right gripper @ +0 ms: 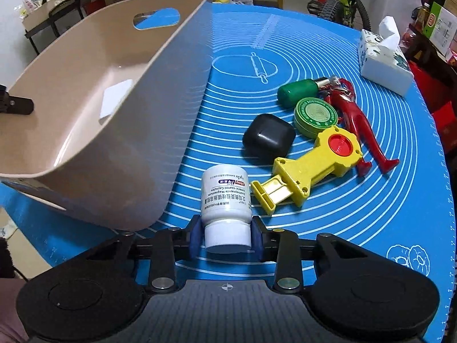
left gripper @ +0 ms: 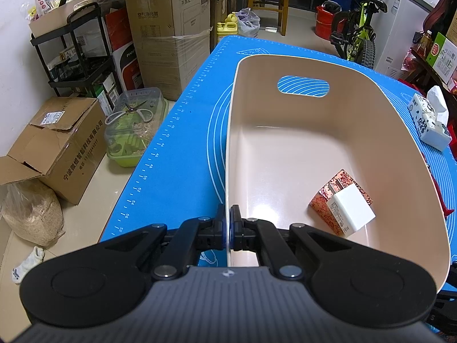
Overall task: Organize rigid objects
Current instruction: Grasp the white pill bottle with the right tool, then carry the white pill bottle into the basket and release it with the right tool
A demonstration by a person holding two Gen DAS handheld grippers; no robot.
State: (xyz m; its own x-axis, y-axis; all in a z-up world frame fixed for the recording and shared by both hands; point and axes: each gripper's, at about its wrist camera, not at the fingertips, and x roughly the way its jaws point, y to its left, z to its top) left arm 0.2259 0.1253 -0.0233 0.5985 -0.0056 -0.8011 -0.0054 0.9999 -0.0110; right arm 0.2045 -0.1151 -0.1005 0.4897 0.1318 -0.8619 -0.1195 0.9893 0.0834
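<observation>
Right-wrist view shows the right gripper (right gripper: 227,235) closed around the cap end of a white pill bottle (right gripper: 226,200), which lies on its side on the blue mat (right gripper: 371,200) just beside the outer wall of the beige bin (right gripper: 160,131); both blue pads (right gripper: 194,235) sit against the white cap, so the bottle looks gripped, though it is not yet lifted. Left-wrist view shows the left gripper (left gripper: 227,228) pinched shut on the bin's near rim, steadying it — inside lie a patterned red box (left gripper: 340,191) and a white charger block (left gripper: 352,214) resting on it. Still out on the mat are a black case (right gripper: 268,138), a yellow toy (right gripper: 311,171), a green round tin (right gripper: 315,115), a green-handled item (right gripper: 297,91) and a red figure (right gripper: 357,123), clustered close together, with a tissue pack (right gripper: 382,57) well apart at the far edge. The main risk, judged from here, is the hold itself: the pads bear only on the smooth, narrow cap, so the heavier body could swing down or slip out as it rises. The bin wall stands close on the left, and a low carry could knock the bottle against it and jolt the bin in the left claw's thin rim pinch. A drop from height could also send the bottle onto the charger.
</observation>
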